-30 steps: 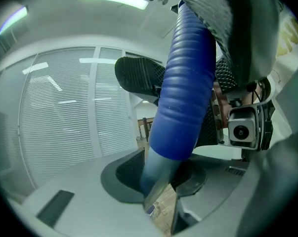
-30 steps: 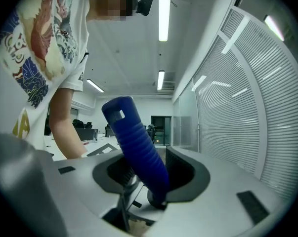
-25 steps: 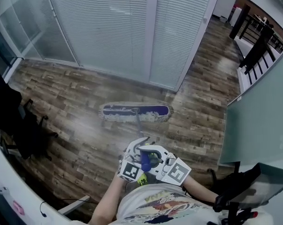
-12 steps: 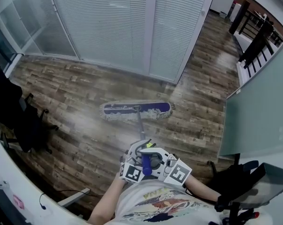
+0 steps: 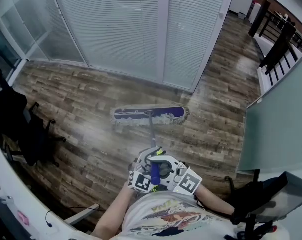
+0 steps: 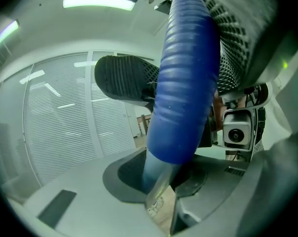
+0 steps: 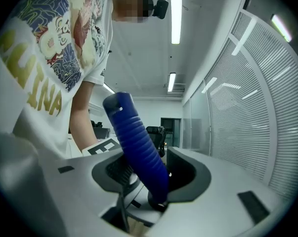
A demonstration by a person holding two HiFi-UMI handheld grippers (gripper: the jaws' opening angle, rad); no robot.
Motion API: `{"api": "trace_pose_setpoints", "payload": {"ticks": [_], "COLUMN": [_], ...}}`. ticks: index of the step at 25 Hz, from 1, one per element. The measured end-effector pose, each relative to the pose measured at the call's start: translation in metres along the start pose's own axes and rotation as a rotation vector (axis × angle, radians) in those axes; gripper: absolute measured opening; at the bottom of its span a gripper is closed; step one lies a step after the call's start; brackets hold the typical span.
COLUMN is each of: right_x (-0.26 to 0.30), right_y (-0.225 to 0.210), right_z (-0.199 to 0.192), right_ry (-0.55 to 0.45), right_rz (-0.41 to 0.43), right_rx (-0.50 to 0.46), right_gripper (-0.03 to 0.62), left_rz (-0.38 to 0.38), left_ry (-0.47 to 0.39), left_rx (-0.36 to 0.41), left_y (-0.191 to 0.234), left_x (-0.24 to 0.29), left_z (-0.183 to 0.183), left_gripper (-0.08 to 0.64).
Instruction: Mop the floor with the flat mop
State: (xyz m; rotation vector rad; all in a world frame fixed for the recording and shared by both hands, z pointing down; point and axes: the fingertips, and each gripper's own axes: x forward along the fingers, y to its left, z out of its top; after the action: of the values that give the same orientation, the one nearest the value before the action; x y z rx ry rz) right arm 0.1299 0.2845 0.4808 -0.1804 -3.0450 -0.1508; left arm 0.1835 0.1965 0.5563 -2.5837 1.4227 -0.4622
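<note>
We steer the flat mop [image 5: 149, 115] by its ribbed blue grip [image 5: 154, 173].
Left gripper [image 5: 143, 170] and right gripper [image 5: 168, 170] jaws both clamp it, part-closed; the pole looks stiff and light, the grip probably non-slip.

Left hand-held gripper [image 5: 148, 167], right hand-held gripper [image 5: 164, 170]: clamped, adjacent.

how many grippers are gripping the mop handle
2. The left gripper is shut on the flat mop's handle just below its ribbed blue grip; the right gripper is shut on that grip itself.
</note>
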Motion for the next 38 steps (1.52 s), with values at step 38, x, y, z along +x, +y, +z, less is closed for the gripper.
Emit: {"api": "trace_pose_setpoints", "payload": {"ticks": [38], "right_x": [0.056], "right_y": [-0.345], "right_z": [-0.014], "right_ry": [-0.178], "right_rz": [-0.112], "right_rx": [0.193], "right_gripper": [0.216], "left_rz": [0.062], "left_ry": [0.094], "left_rx": [-0.033], "left_y": [0.262], "left_x": [0.225], "left_z": [-0.032], "left_gripper": [0.084]}}
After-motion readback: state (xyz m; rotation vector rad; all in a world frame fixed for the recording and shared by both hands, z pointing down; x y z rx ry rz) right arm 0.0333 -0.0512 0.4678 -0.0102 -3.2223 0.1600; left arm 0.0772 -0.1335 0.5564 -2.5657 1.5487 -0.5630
